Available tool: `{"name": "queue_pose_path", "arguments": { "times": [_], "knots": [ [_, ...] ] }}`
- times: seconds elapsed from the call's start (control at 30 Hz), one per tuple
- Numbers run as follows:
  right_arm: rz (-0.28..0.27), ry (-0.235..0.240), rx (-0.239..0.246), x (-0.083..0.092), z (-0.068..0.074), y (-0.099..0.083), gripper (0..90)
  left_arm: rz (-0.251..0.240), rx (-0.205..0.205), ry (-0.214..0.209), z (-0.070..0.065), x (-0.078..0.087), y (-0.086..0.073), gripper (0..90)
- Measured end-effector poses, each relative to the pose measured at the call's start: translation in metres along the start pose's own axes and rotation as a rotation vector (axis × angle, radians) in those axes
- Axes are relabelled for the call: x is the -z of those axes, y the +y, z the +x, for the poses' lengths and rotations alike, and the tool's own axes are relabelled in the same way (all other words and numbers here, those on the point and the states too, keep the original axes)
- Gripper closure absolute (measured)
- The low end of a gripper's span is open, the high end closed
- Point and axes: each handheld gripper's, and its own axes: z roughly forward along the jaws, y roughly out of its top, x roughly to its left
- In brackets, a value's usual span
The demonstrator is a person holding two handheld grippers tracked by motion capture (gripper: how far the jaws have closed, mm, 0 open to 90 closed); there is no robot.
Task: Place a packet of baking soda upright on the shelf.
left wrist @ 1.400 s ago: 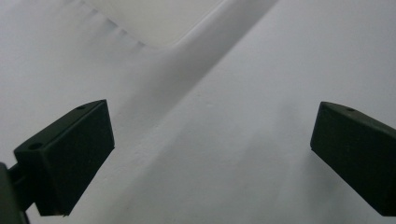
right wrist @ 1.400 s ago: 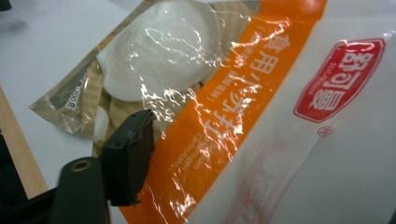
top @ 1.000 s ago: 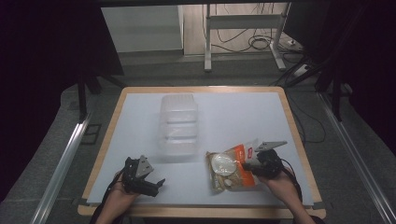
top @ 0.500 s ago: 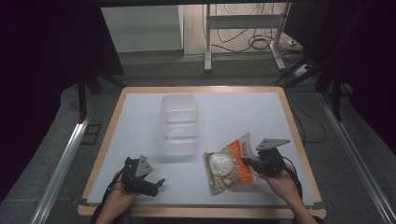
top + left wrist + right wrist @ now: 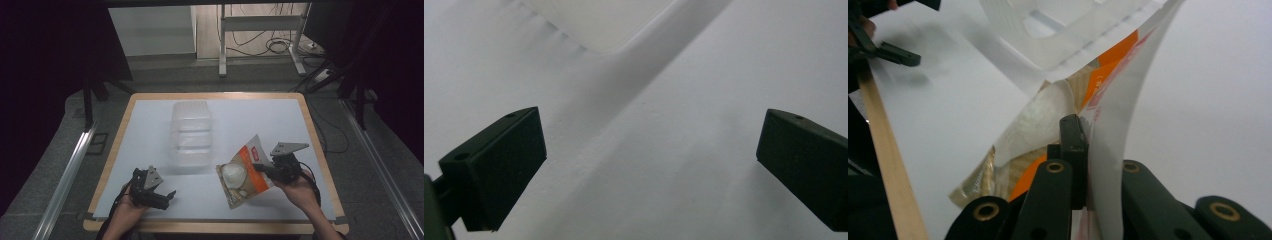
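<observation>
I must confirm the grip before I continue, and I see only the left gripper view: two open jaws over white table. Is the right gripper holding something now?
Observer: Yes. The right gripper is shut on the edge of an orange and white food pouch.
Operator: Is the pouch flat on the table?
Observer: No. In the high view its far end is tilted up, and its near end is low at the white table.
Operator: What is the pale shape at the top of my view?
Observer: Most likely the clear plastic container, which stands beyond the left gripper, left of the pouch.
</observation>
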Motion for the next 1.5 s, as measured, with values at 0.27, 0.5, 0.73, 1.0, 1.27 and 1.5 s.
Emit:
{"name": "queue_pose_path", "arguments": {
  "times": [0.27,0.5,0.73,1.0,1.27,1.5],
  "knots": [
    [-0.007,0.021,0.036,0.001,0.004,0.016,87.9,-0.002,0.009,-0.004,0.002,0.001,0.000,0.0],
    [-0.002,0.018,0.074,0.004,0.007,0.030,88.0,-0.009,0.013,-0.007,0.002,0.001,0.000,0.0],
    [-0.020,0.017,0.087,0.007,0.005,0.040,88.0,-0.005,0.011,-0.008,0.001,0.000,0.000,0.0],
    [-0.038,-0.009,0.103,0.013,-0.001,0.059,87.9,-0.003,0.009,-0.009,0.001,0.000,0.000,0.0],
    [-0.051,-0.043,0.085,0.013,-0.013,0.075,87.9,-0.006,0.012,-0.013,0.001,0.000,0.000,0.0],
    [-0.078,-0.049,0.097,0.016,-0.016,0.093,87.9,-0.002,0.006,-0.013,0.002,0.000,0.000,0.0]
  ]
}}
